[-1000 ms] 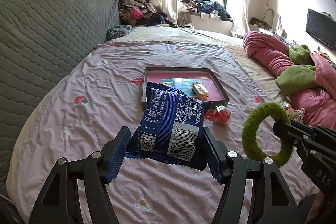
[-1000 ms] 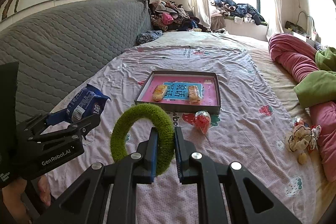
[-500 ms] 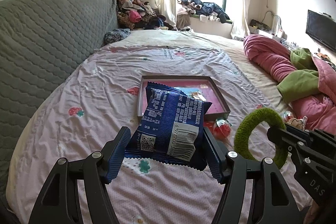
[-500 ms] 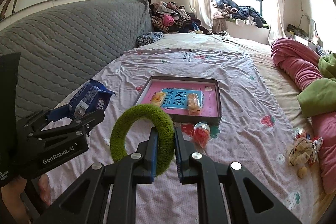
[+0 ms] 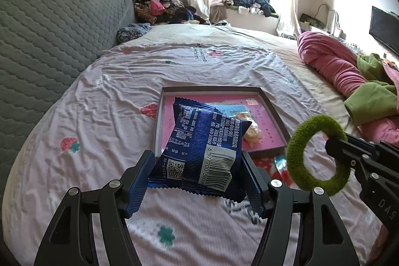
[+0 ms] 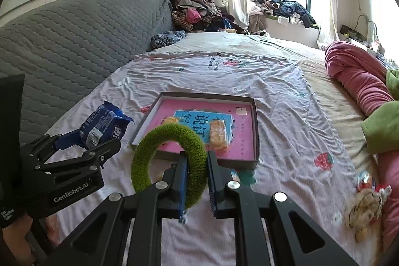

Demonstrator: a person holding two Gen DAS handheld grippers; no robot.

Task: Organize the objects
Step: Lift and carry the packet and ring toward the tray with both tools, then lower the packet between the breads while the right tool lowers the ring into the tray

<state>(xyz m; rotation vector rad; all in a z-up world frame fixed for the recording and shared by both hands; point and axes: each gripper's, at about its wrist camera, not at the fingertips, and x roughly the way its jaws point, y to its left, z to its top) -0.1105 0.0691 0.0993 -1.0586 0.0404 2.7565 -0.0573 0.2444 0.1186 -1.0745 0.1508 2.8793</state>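
My left gripper [image 5: 197, 178] is shut on a blue snack packet [image 5: 204, 143] and holds it above the bed, just short of the shallow tray with a pink floor [image 5: 271, 114]. The packet also shows in the right wrist view [image 6: 104, 126]. My right gripper [image 6: 195, 178] is shut on a fuzzy green ring [image 6: 169, 158], held upright near the tray's front edge [image 6: 234, 163]. The ring also shows in the left wrist view [image 5: 316, 153]. Two wrapped yellow pastries [image 6: 218, 136] lie in the tray; the ring partly hides one.
A red wrapped sweet [image 5: 279, 163] lies on the sheet in front of the tray. A small toy [image 6: 366, 203] lies at the right. Pink and green bedding [image 6: 361, 81] is bunched on the right. A grey quilted headboard [image 6: 62, 36] runs along the left.
Both grippers have moved forward toward the tray, each still holding its object. The tray looks larger and closer in both views.
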